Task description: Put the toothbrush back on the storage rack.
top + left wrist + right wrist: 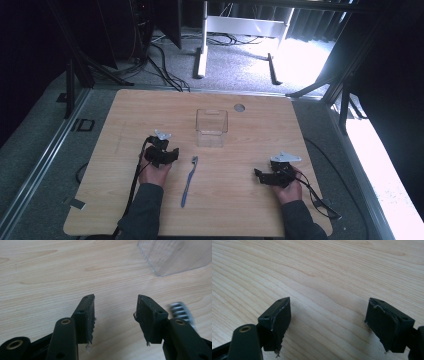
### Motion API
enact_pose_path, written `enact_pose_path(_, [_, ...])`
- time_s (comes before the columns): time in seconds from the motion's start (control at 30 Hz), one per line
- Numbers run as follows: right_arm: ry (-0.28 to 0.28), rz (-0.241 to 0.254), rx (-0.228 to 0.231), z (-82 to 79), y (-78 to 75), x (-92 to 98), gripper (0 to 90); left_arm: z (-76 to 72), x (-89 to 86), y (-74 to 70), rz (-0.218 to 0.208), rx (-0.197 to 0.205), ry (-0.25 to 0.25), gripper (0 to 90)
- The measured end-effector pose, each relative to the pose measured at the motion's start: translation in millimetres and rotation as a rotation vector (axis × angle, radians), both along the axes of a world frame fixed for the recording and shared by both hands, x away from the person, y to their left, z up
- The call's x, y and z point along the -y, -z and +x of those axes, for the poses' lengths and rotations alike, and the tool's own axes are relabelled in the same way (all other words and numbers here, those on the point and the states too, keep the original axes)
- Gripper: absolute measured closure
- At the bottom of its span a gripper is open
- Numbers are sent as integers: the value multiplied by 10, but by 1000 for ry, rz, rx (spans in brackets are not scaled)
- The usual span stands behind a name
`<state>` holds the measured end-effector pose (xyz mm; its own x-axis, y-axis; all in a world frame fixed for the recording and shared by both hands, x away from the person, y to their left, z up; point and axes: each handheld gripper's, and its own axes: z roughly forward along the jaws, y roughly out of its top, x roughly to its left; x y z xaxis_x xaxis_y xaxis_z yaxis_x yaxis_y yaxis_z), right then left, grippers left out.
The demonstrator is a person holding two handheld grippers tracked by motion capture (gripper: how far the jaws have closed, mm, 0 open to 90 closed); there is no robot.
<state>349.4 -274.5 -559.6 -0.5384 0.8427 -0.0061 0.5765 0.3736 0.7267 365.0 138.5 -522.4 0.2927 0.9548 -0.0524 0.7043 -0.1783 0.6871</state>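
**Approach stage: toothbrush not yet gripped**

Landmark for all positions: the blue toothbrush (189,181), which lies flat on the wooden table (250,210), head pointing away from the person, handle toward the near edge.

1. Nearest the person, both forearms enter from the near edge. The left gripper (161,153) sits just left of the toothbrush head, apart from it. The right gripper (272,176) rests well to the right of the toothbrush, low on the table.

2. Jaw state: the left gripper view shows the left gripper (115,315) with its jaws spread and nothing between them but bare wood. The right gripper view shows the right gripper (328,325) with jaws spread wider, also empty.

3. Beyond the toothbrush head stands a clear plastic container (211,127), upright and empty as far as can be seen.

Judged step: pre-grasp. The toothbrush is untouched, and the container is the probable destination.

Next move requirement: shift the left gripper right until the jaws straddle the toothbrush neck or handle, lower to the table, then close. The handle is thin and flat-lying, so the pads must reach the surface.

View differences: the left gripper view reveals the toothbrush bristles (181,312) just outside the right-hand jaw, and a corner of the container (175,255) farther off. The high view alone gives the whole toothbrush length and both hands' spacing.
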Motion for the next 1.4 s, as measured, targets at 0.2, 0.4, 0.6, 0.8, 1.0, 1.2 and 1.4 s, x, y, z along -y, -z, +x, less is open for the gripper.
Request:
enact_pose_path(0.2, [-1,0,-1,0,0,0,197,-97,33,-128,-19,1,4,493])
enact_pose_path(0.4, [-4,0,-1,2,0,1,194,-176,79,-205,-26,-11,12,497])
enact_pose_path(0.6, [-14,0,0,10,1,6,192,-242,135,-304,-22,-8,33,504])
enact_pose_path(0.8, [-14,1,-1,12,1,6,191,-322,208,-404,-21,-3,61,527])
enact_pose_path(1.0, [-14,2,-1,12,1,5,191,-361,280,-459,-9,-8,75,530])
enact_pose_path(1.2, [-14,1,-1,12,2,5,191,-374,341,-478,11,-27,76,524])
enact_pose_path(1.4, [-14,1,-1,12,2,5,191,-399,402,-492,29,-60,82,536])
